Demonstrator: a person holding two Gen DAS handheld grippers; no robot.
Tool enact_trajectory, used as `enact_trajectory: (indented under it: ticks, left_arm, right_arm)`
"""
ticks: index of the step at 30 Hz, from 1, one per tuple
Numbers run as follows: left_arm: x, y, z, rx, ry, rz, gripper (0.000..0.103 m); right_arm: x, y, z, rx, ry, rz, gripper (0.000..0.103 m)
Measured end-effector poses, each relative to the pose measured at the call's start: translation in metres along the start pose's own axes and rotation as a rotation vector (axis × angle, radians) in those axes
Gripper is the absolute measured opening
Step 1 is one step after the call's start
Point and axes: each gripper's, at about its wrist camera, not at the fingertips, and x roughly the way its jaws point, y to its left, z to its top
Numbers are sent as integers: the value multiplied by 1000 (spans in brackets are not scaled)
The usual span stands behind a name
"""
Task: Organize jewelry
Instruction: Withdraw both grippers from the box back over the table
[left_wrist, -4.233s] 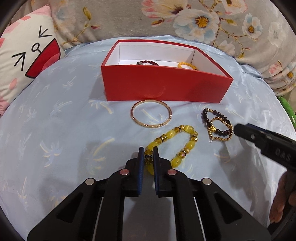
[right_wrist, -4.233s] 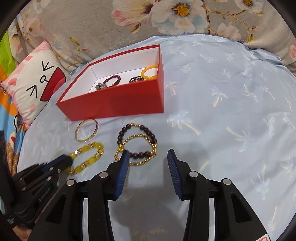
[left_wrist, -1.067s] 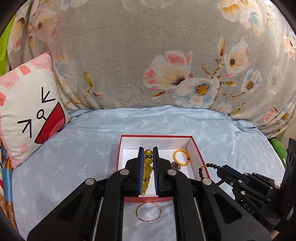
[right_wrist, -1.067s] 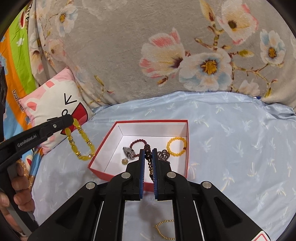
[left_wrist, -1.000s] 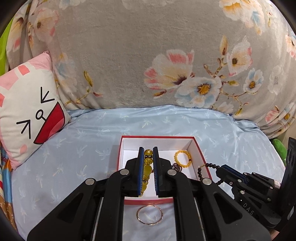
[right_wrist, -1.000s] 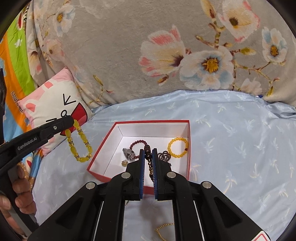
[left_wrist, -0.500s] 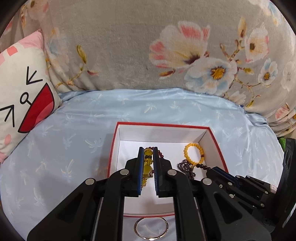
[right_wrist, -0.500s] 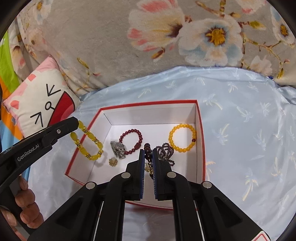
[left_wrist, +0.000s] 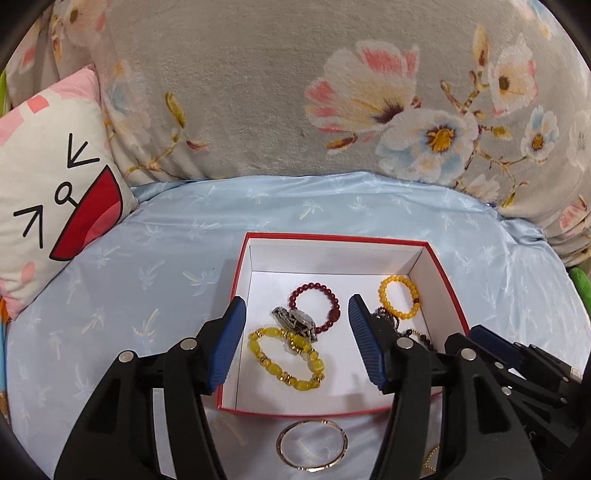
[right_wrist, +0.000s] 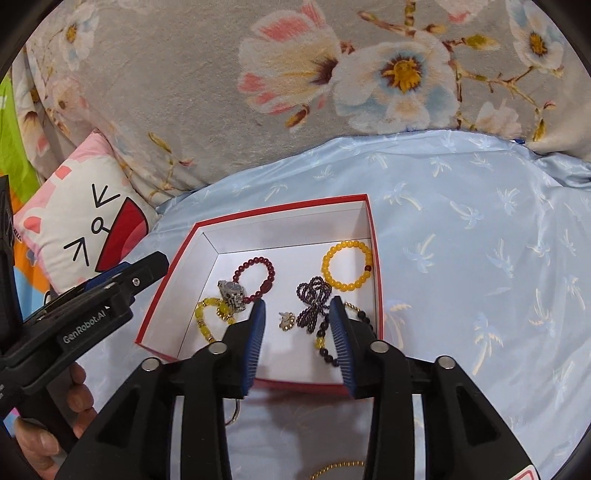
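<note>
A red box (left_wrist: 455, 295) with a white inside sits on the blue sheet; it also shows in the right wrist view (right_wrist: 162, 299). My left gripper (left_wrist: 295, 321) is open above it. The yellow bead bracelet (left_wrist: 288, 360) lies loose in the box below it, against a silver piece (left_wrist: 295, 321) and a dark red bracelet (left_wrist: 317, 302). My right gripper (right_wrist: 297, 317) is open over the box's near right part. The dark bead and gold strand (right_wrist: 325, 341) lies by its right finger. An orange bracelet (right_wrist: 347, 264), a purple bead bunch (right_wrist: 314, 299) and a small gold charm (right_wrist: 286, 320) also lie inside.
A rose-gold bangle (left_wrist: 312, 445) lies on the sheet in front of the box. A gold chain (right_wrist: 336, 469) shows at the bottom edge. A cat-face pillow (left_wrist: 48, 206) stands at the left. A grey floral blanket (left_wrist: 295, 92) rises behind the box.
Both grippers have opened. The yellow bracelet dropped from the left one into the box, and the dark bead strand dropped from the right one into the box.
</note>
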Motion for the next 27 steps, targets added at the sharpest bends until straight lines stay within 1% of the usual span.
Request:
enact_trajectory:
  ticks: [4,15,19,27]
  left_arm:
    - [-11,-4,-10,12,2,1,55]
    - [-31,-8,-45,14,52,2,55]
    - [-36,-3,-60,7,74,11,55]
    - [-39,11,-93,-8,136,26,55]
  right_arm:
    - [-12,2,-11,-15,-6,-10,38]
    - [-45,4,-46,-27,-3,-23,38]
    - [-50,-2,-64,-30,22,-37,38]
    - [-44,-18,-107,-31,109,-87,38]
